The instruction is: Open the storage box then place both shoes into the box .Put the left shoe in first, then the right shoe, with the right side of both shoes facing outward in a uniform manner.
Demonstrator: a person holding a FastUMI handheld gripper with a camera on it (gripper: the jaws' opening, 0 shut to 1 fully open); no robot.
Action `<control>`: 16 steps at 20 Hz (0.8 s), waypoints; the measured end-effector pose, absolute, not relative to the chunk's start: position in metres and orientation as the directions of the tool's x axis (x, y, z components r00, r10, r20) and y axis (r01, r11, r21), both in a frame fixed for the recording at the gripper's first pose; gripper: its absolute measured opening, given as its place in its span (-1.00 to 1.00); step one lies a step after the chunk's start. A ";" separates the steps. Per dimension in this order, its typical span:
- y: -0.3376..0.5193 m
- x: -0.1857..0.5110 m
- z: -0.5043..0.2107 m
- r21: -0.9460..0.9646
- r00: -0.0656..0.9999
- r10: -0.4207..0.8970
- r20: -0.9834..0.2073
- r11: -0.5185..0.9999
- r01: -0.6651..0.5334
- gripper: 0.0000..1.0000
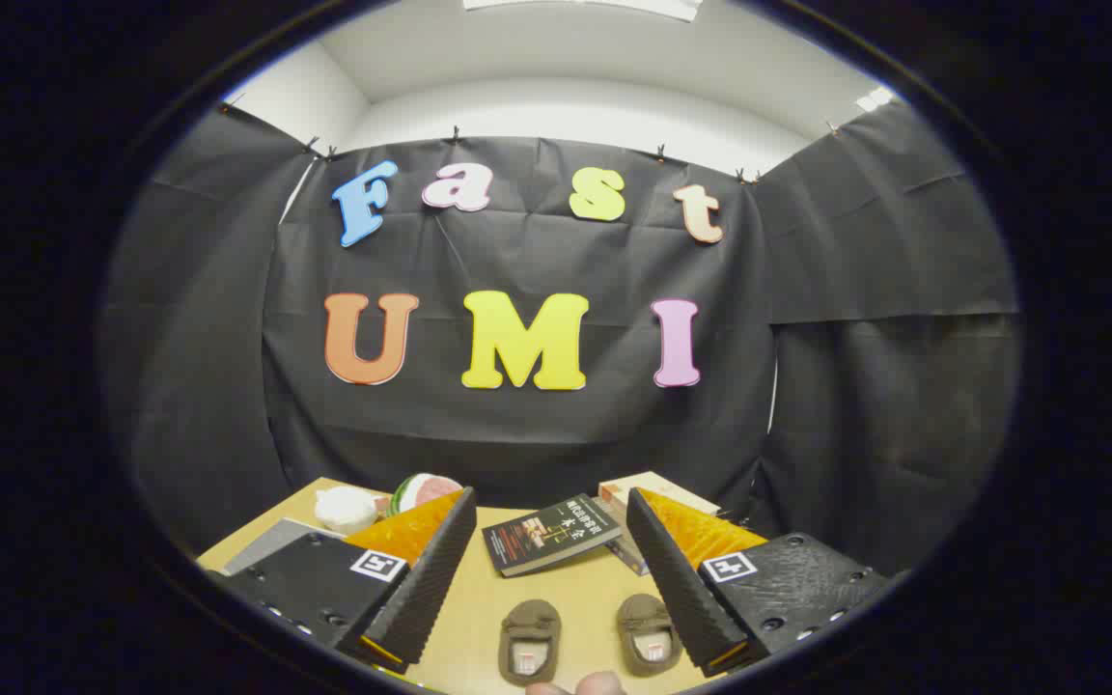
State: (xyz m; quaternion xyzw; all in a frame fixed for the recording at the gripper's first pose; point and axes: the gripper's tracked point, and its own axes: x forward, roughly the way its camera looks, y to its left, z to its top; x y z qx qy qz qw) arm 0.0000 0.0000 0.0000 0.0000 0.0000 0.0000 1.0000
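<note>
Gripper: your gripper (544,579) hung above the table with its fingers spread wide apart, gripping nothing. Both fingers angled in over the tabletop.
Shoes: two small olive-brown shoes sat side by side on the table, between the fingers and low down, near you. Left shoe (529,639) lay just inside the left finger, right shoe (648,632) touching or just beside the right finger's inner edge; you couldn't tell which.
Shoe look: soft, rounded toes, a strap across each opening, pale insole inside with a small reddish mark too small to read. Toes pointed away from you, the two shoes apart from each other.
Table: light wood table (566,589), bare between the shoes and the book.
Book: dark-covered book (550,532) lay flat beyond the shoes, tilted, between the fingertips. Pale print on the cover, too small for you to make out.
Other books: a stack of books (657,494) sat beyond the right finger, pale cover on top.
Far left: a white lump (346,508) and a round watermelon-like thing (424,490) sat at the table's far edge, beyond the left finger. A grey flat panel (271,546) lay left of that finger.
Hand: a fingertip (599,683) showed just below the shoes.
</note>
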 end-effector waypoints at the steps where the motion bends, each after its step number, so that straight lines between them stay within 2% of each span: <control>1: 0.001 -0.001 0.002 -0.001 1.000 0.003 0.004 1.000 -0.003 0.90; 16: 0.007 -0.005 0.012 0.008 0.998 0.060 0.002 0.998 -0.060 0.90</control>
